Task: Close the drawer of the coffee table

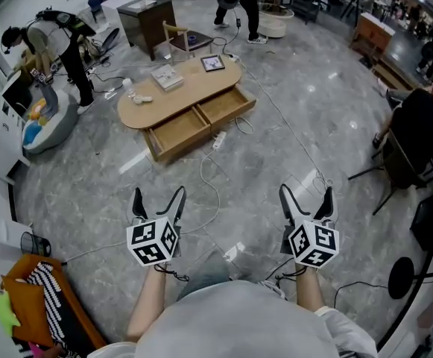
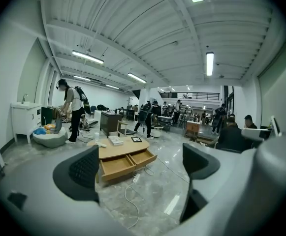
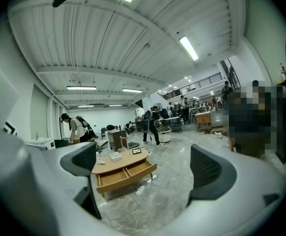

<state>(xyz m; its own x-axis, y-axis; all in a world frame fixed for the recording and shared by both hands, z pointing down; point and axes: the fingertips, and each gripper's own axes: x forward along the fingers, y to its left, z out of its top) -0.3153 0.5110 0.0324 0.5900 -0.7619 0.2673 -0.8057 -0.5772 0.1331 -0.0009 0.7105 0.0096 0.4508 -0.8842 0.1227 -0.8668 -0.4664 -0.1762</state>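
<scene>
- The coffee table (image 1: 179, 95), with an oval wooden tabletop, stands on the grey stone floor (image 1: 291, 133) well ahead of the person, towards the upper left of the head view.
- Two drawers sit side by side in its near face. Both the left drawer (image 1: 177, 131) and the right drawer (image 1: 227, 107) are pulled well out, with their wooden insides bare.
- The left gripper (image 1: 157, 196) is held out low in front of the person, well apart from the table. Its fingers (image 2: 83, 171) stand spread wide with nothing between them, and only the distant table (image 2: 120, 154) and floor show through the gap.
- The right gripper (image 1: 306, 194) is level with the left one and off to its side. Its fingers (image 3: 209, 173) also gape wide and hold nothing, and the table (image 3: 120, 168) shows far off between them.
- On the tabletop lie a flat dark-framed thing (image 1: 213, 63), possibly a tablet, near the right end, and a pale book-like item (image 1: 167, 77) near the middle.
- A white power strip (image 1: 218, 140) lies on the floor just in front of the open drawers, and a white cable (image 1: 209, 177) trails from it towards the person.
- Another person (image 1: 52, 47) bends over beyond the table's left end.
</scene>
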